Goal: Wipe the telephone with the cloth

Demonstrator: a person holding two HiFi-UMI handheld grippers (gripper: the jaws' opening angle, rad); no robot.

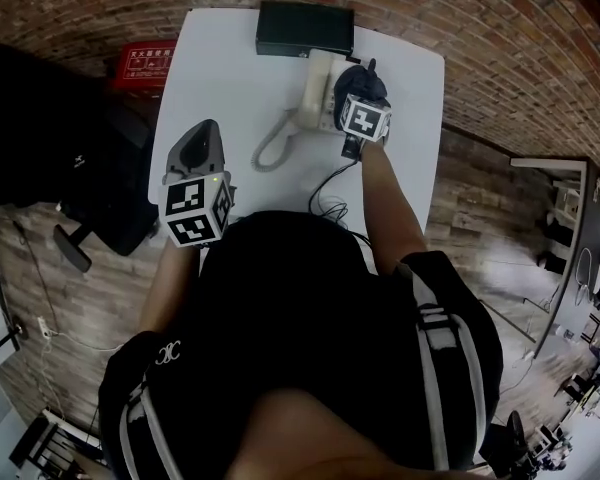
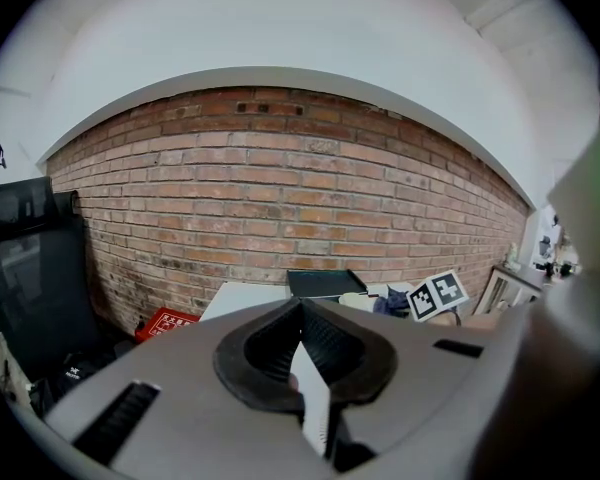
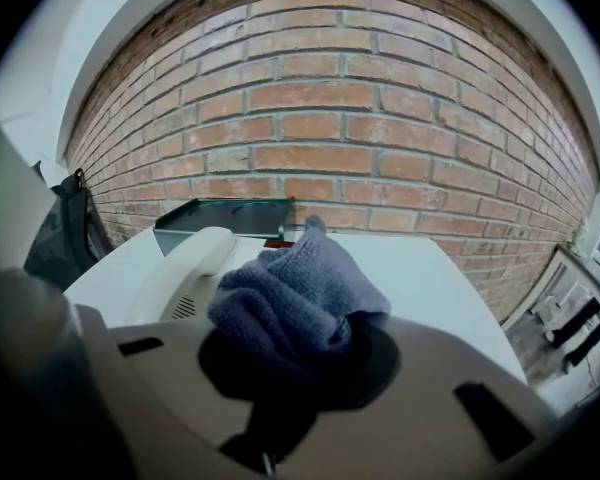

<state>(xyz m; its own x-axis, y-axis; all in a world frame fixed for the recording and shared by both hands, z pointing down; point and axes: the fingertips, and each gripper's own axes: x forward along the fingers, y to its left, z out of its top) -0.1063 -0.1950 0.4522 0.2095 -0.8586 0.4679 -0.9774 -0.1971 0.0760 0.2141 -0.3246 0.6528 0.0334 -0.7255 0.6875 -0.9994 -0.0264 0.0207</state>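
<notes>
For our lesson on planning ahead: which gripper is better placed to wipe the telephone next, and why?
Right. The right gripper grips the cloth beside the telephone. The left gripper is shut, empty, and off to the side.

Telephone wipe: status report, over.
Right gripper shut on cloth, at the telephone. Left gripper shut, empty, apart from it. Coiled cord lies left; nothing in the way.

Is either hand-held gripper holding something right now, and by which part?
The right hand-held gripper clamps the blue-grey cloth by a bunched fold. The left hand-held gripper, jaws together, holds nothing.
</notes>
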